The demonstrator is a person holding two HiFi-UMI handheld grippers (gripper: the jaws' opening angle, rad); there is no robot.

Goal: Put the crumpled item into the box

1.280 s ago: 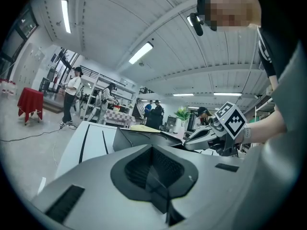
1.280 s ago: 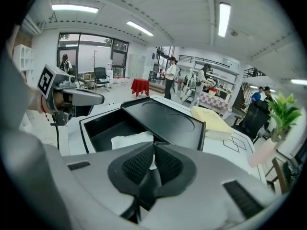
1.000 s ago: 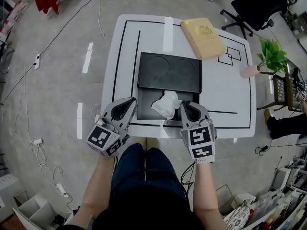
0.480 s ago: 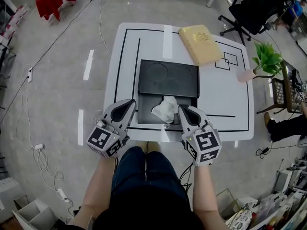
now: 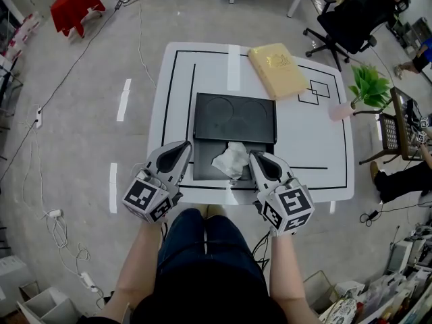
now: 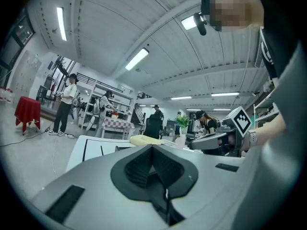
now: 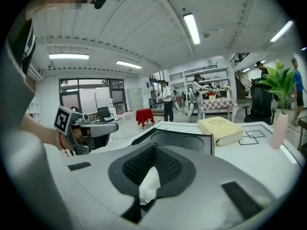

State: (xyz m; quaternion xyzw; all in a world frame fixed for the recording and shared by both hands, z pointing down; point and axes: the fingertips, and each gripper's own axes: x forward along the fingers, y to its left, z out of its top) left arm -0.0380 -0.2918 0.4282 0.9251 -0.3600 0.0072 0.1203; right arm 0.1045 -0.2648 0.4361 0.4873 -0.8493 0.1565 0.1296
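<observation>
A crumpled white paper [image 5: 231,159] hangs over the front part of the open black box [image 5: 200,173] on the white table [image 5: 314,147]. My right gripper [image 5: 254,156] is shut on the paper's right edge. The right gripper view shows a white fold of that paper [image 7: 149,186] pinched between the dark pads [image 7: 168,164]. My left gripper [image 5: 183,147] hovers at the box's front left corner, shut with nothing in it; its pads [image 6: 144,164] meet in the left gripper view. The box's raised lid [image 5: 234,117] lies flat behind, with two round hollows.
A yellow book [image 5: 278,70] lies at the table's far right corner. A potted plant [image 5: 368,86] and a black office chair [image 5: 354,12] stand to the right of the table. Cables run over the floor on the left. Black lines mark the tabletop.
The right gripper has rolled and lifted a little with the paper in its jaws. The left gripper has edged up beside the box.
</observation>
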